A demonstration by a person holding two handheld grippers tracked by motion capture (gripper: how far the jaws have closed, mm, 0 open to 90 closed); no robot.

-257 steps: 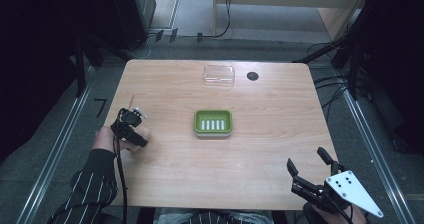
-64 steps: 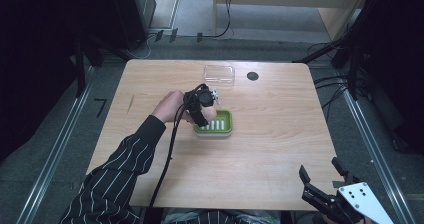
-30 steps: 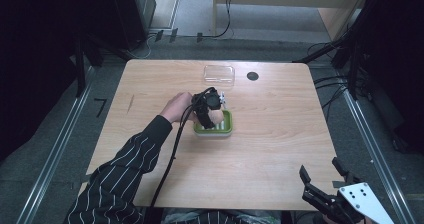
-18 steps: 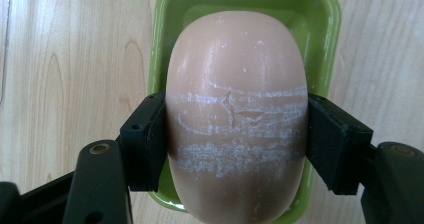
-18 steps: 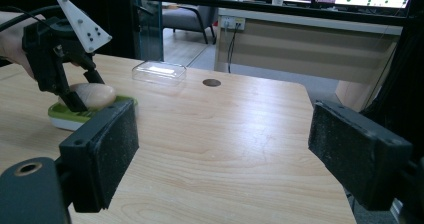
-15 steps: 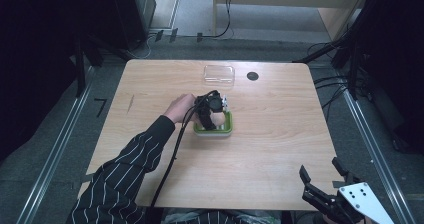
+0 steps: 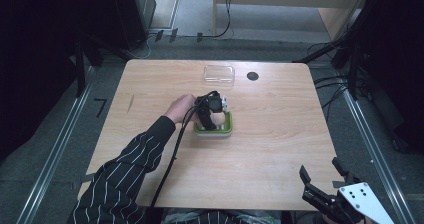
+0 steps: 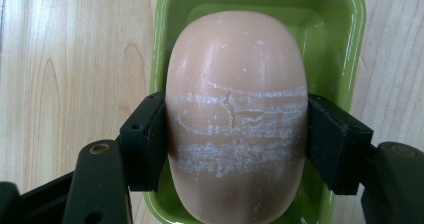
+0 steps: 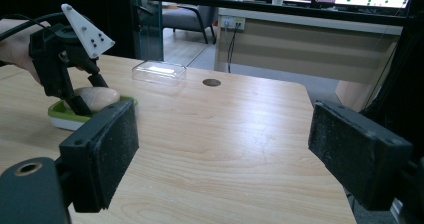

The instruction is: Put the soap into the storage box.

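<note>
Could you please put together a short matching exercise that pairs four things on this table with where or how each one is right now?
Things:
1. pale pink oval bar of soap
2. green plastic soap dish
3. clear plastic lid
4. right gripper

States:
A. lying at the far edge of the table beside a dark round hole
B. open, at the near right corner of the table
C. clamped between the left gripper's jaws
D. sitting mid-table under the soap

Pairs: 1-C, 2-D, 3-A, 4-B
</note>
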